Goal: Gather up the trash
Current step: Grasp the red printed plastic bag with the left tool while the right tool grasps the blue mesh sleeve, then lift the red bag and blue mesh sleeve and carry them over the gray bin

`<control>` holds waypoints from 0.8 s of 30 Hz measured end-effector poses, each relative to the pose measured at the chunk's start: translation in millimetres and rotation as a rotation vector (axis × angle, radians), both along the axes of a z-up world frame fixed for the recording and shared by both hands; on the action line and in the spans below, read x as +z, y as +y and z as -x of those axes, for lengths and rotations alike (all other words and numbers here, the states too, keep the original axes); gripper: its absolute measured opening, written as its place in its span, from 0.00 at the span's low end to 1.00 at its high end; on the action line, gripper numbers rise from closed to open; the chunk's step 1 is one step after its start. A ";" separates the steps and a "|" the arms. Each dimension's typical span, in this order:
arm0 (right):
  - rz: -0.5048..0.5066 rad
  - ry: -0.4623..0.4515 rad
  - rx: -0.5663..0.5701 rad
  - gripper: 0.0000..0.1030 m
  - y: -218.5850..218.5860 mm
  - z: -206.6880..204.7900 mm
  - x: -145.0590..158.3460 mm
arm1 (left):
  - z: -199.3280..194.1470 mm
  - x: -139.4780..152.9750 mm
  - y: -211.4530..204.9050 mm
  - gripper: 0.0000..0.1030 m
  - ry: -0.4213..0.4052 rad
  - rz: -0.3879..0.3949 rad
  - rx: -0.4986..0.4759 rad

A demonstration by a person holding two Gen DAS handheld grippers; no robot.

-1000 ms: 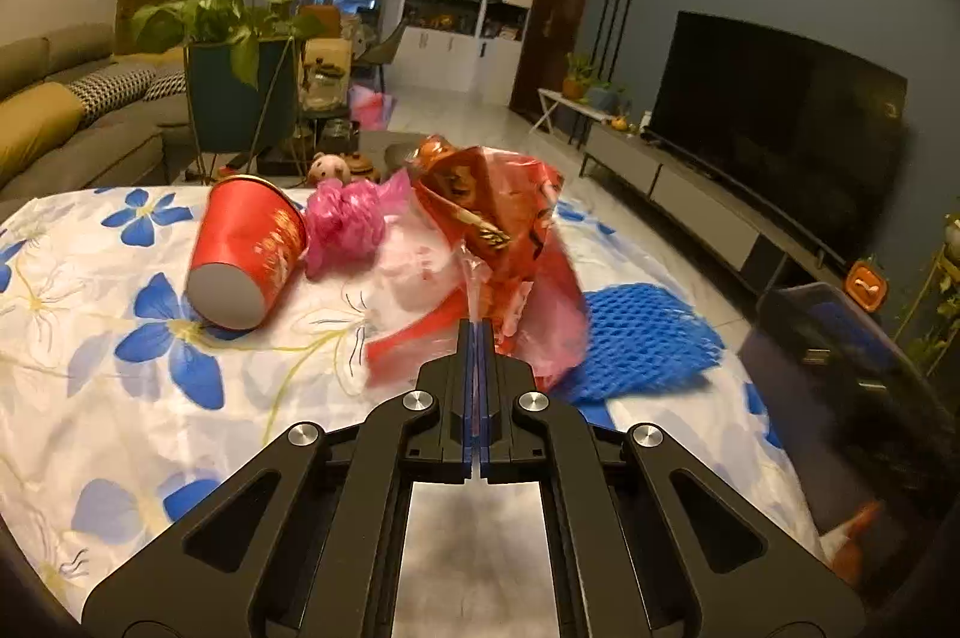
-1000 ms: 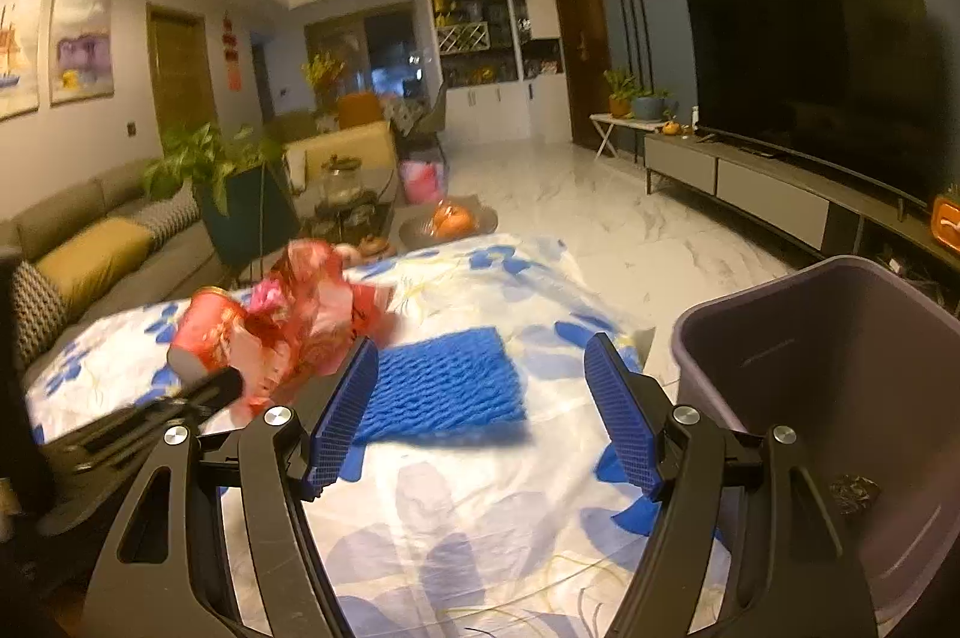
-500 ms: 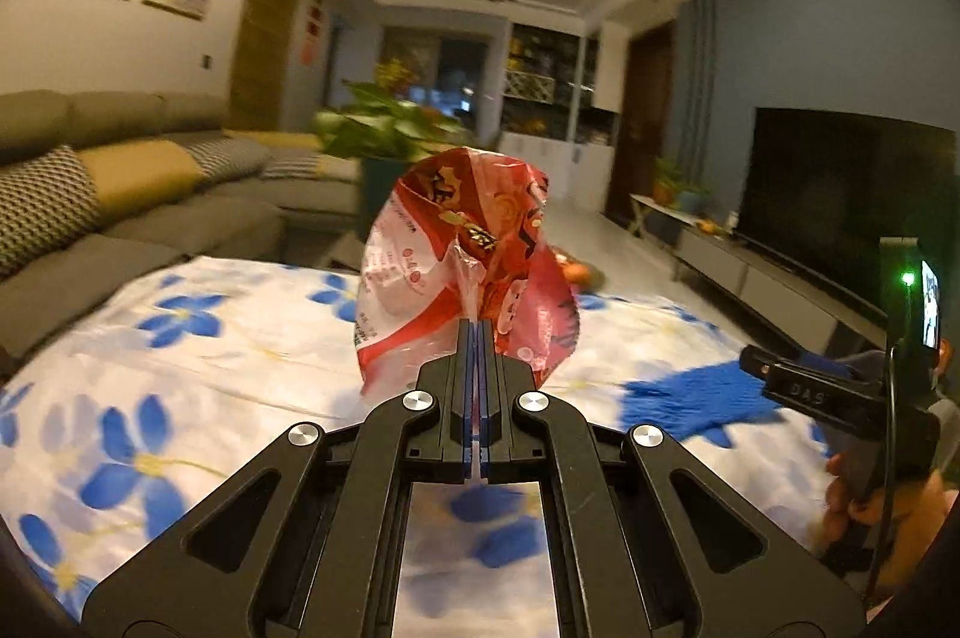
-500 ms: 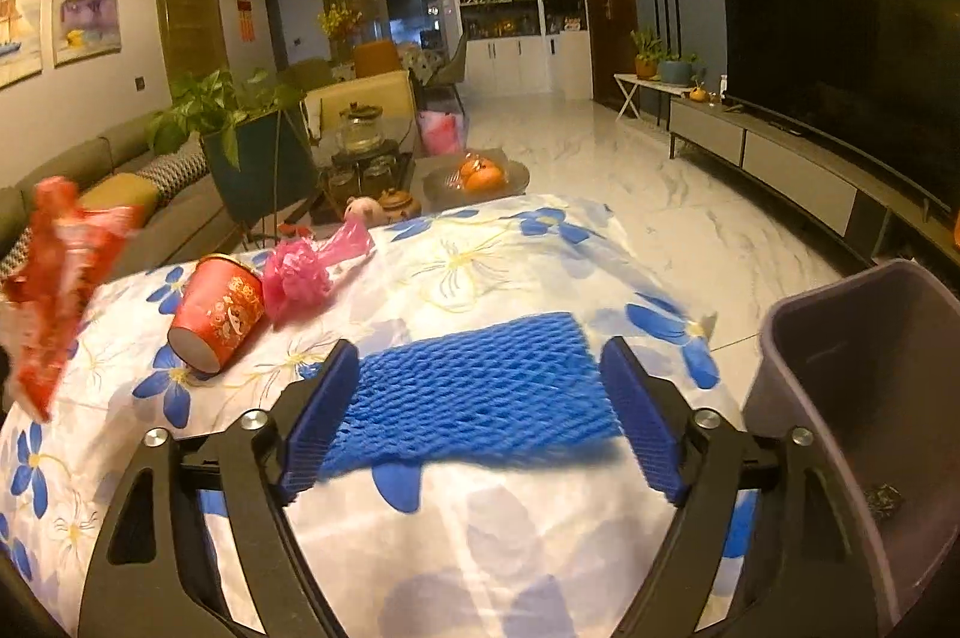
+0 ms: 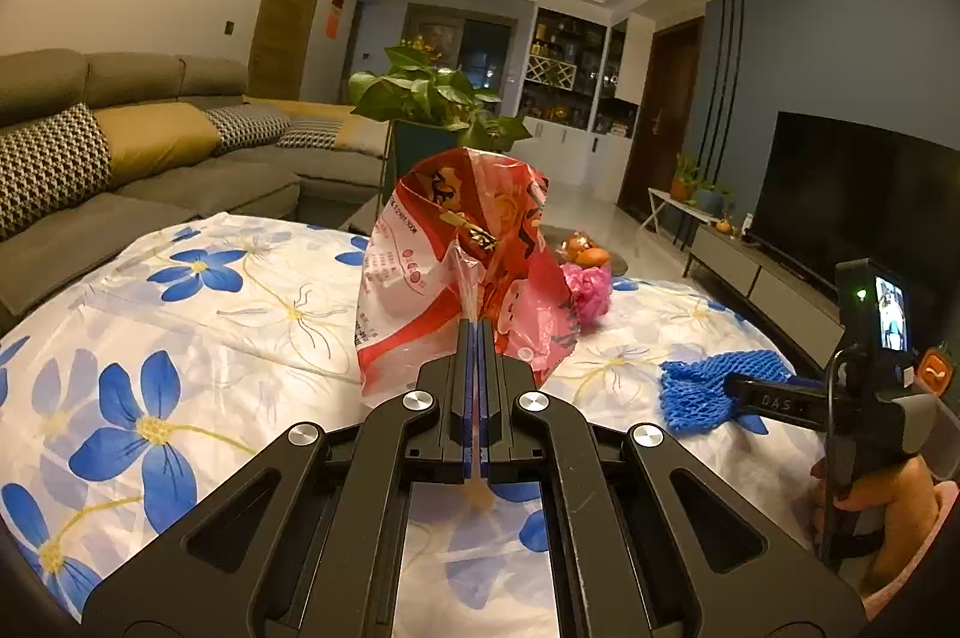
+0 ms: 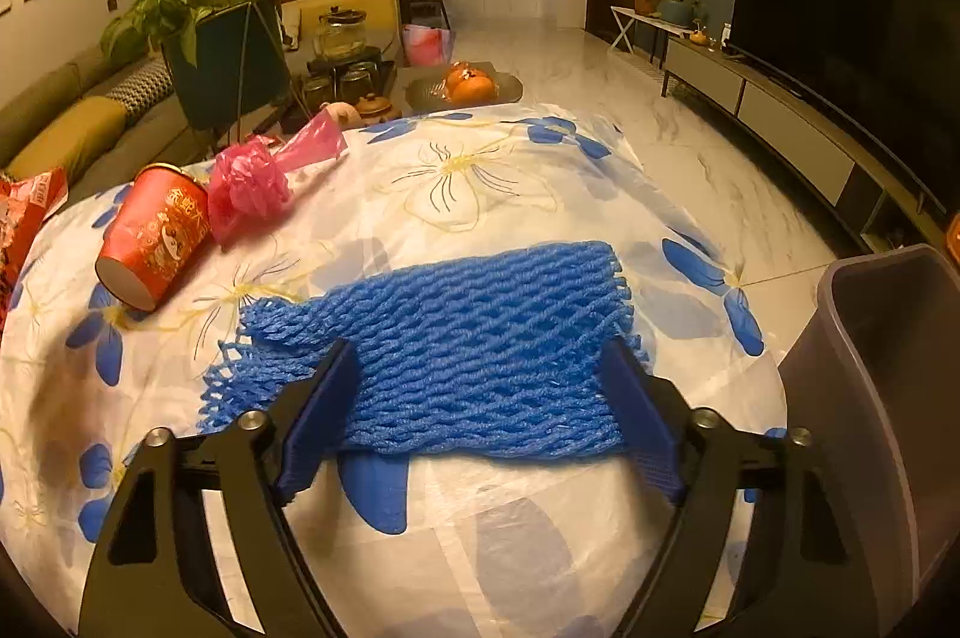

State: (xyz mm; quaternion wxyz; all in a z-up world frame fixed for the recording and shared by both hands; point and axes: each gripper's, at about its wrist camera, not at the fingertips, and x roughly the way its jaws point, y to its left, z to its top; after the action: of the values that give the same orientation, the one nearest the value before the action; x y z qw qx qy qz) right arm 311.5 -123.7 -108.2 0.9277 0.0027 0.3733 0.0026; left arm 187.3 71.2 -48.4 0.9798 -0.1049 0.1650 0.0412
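My left gripper (image 5: 477, 332) is shut on a red and pink snack bag (image 5: 444, 266), which hangs clear above the flowered tablecloth (image 5: 180, 338). A blue foam net (image 6: 480, 326) lies flat on the cloth near the table's right edge. My right gripper (image 6: 479, 350) straddles its near edge, one finger at each side, and its jaws are closing; the net is not squeezed. In the left wrist view the right gripper (image 5: 735, 387) reaches over the net (image 5: 708, 386), held by a person's hand (image 5: 888, 506). A red paper cup (image 6: 156, 236) lies tipped beside a crumpled pink bag (image 6: 252, 185).
A grey bin (image 6: 888, 398) stands on the floor by the table's right edge. Beyond the table are a fruit dish (image 6: 468, 86), a tea set (image 6: 342, 56), a potted plant (image 6: 228, 56) and a sofa (image 5: 150, 170). A TV unit (image 6: 810, 110) lines the right wall.
The left gripper has lifted the snack bag off the table and swung it away to the left. The right gripper has come down and forward until its fingers flank the blue net.
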 end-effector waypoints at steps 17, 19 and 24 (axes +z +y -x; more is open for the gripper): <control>-0.017 -0.203 0.114 0.12 2.3 67.2 39.7 | 18.1 6.8 -8.5 0.00 -0.006 -0.003 -0.027; -0.020 -0.233 0.117 0.12 -2.0 81.8 48.4 | 21.7 8.8 -11.8 0.00 -0.008 -0.002 -0.040; -0.022 -0.287 0.116 0.12 -11.7 113.2 63.7 | 34.3 18.3 -26.9 0.00 -0.027 -0.019 -0.067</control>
State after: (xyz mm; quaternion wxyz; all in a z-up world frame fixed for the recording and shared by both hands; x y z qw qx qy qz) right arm 198.3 -135.4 -44.5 0.9697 -0.0091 0.2363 0.0609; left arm 153.0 44.3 -30.1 0.9837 -0.0905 0.1549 0.0085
